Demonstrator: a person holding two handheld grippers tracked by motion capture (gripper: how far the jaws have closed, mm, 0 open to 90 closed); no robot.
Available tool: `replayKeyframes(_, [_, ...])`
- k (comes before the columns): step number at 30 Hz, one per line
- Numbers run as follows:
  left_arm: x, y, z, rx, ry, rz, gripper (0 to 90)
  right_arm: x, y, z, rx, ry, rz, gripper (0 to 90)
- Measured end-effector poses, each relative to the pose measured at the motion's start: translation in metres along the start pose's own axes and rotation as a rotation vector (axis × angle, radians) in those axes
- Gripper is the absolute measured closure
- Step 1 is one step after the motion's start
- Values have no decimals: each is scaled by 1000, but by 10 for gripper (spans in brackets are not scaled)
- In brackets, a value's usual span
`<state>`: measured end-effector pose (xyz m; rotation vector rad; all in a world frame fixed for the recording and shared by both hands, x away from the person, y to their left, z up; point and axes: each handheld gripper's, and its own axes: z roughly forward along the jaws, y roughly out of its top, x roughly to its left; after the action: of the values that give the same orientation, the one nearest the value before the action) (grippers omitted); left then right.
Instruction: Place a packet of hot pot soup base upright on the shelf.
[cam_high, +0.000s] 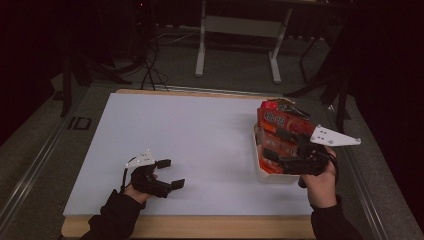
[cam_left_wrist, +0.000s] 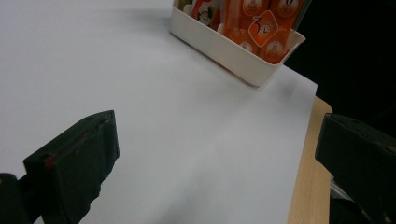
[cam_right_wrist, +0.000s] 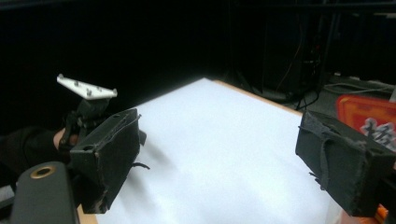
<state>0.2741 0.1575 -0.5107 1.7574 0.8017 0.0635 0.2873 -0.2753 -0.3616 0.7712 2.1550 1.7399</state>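
in the high view a cream tray (cam_high: 265, 175) is sitting near the right edge of the desk (cam_high: 200, 130), holding red and orange packets (cam_high: 280, 125) standing upright; their white print is too small to read. the right hand-held gripper (cam_high: 282, 147) is hanging over the tray, jaws wide and gripping nothing. the left hand-held gripper (cam_high: 170, 173) is resting low near the front edge, jaws wide and gripping nothing.

in the left gripper view the packets (cam_left_wrist: 261, 25) are showing a large "3", tops cut off.

in the right gripper view a red packet (cam_right_wrist: 369, 119) is peeking past a jaw, its writing unclear.
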Motion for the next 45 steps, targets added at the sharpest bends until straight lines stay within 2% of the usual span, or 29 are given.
replayKeyframes(9, [0,0,0,1,-1,-2,1,8,-16,17,56,39,-29,135])
replayKeyframes(15, [-1,-1,0,7,2,10,1,10,-29,23,70,55,-28,135])
replayKeyframes(24, [-2,-2,1,10,-3,22,1,12,-51,31,129,69,-18,135])
replayKeyframes(31, [-2,-2,1,-3,-21,23,1,12,-69,37,159,88,-10,135])
replayKeyframes(37, [-3,-2,-1,-11,-23,22,1,13,-81,37,162,85,-5,136])
replayKeyframes(45, [-4,-2,0,-15,-51,25,1,11,-94,29,168,68,4,137])
